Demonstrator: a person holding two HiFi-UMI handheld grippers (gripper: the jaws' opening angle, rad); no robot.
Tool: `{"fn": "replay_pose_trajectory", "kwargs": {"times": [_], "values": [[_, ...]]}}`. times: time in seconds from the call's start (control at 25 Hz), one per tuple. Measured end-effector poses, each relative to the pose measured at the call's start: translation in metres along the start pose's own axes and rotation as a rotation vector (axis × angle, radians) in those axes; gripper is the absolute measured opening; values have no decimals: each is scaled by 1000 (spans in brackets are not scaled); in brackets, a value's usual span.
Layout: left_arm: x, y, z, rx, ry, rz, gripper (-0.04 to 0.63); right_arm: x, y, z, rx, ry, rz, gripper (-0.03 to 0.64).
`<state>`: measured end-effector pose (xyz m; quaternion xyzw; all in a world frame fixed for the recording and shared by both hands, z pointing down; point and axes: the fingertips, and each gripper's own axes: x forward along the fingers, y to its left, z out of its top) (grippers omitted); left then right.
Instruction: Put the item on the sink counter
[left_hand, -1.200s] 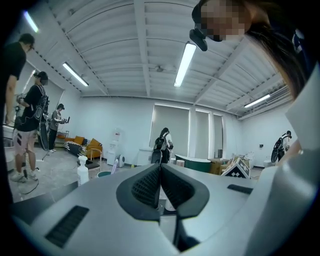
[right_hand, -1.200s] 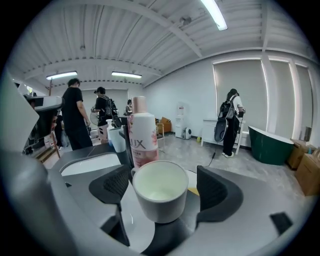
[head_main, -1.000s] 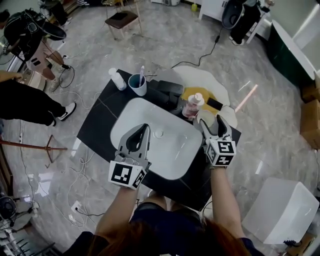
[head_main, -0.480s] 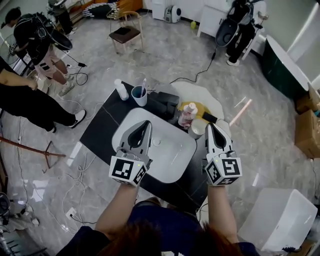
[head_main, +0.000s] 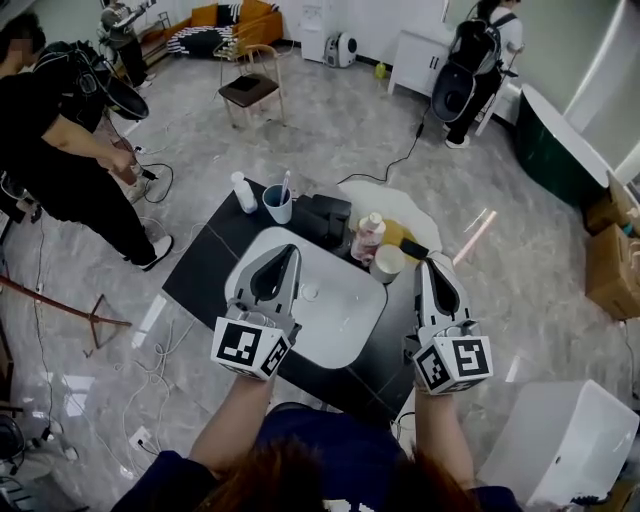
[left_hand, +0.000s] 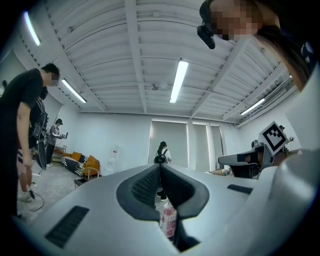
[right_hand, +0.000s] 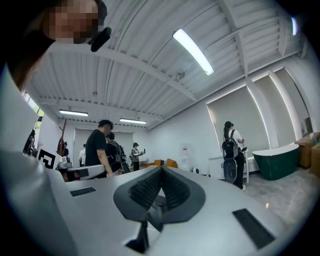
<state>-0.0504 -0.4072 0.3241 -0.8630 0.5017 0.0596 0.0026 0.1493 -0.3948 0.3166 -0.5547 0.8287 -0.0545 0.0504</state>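
Observation:
A black sink counter (head_main: 205, 262) carries a white basin (head_main: 340, 330). On its far side stand a white bottle (head_main: 243, 190), a blue cup with a toothbrush (head_main: 277, 204), a black pouch (head_main: 322, 215), a pink bottle (head_main: 368, 238) and a round white jar (head_main: 387, 263). My left gripper (head_main: 290, 250) hovers over the basin, shut and empty; below its jaws the pink bottle (left_hand: 168, 220) shows. My right gripper (head_main: 424, 264) hangs just right of the jar, apart from it, shut with nothing held. Both grippers point up and level into the room (left_hand: 160, 167) (right_hand: 161, 170).
A person in black (head_main: 60, 130) stands at the left near floor cables (head_main: 160, 330). A chair (head_main: 248, 88) and a second person with a backpack (head_main: 470, 60) are at the back. A white box (head_main: 560, 440) sits at the lower right, and a green tub (head_main: 560, 140) stands at the right.
My right gripper stood open at the white jar a second ago; it has drawn back toward me and shut, leaving the jar on the counter. The head view has risen.

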Motion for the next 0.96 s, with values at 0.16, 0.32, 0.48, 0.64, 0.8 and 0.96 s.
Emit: {"fn": "replay_pose_trajectory", "kwargs": {"times": [0.16,0.32,0.48,0.64,0.8,0.96], "values": [[-4,-5,9,13,-7,-8,23,-4,4,8,-9,-11,-5,15],[-7,-8,12,17,-12,-5,23,-7,4,8,-9,-24,0,15],[-7,-10,10,19,-12,-9,23,-8,1,3,-14,-15,-4,15],[-8,-11,13,17,-17,-6,23,-8,0,1,-18,0,-10,15],[-9,-11,14,26,-21,-5,23,-8,-1,1,-14,-2,-13,15],[-9,-8,13,23,-20,-3,23,-6,0,0,-15,5,-16,15]]}}
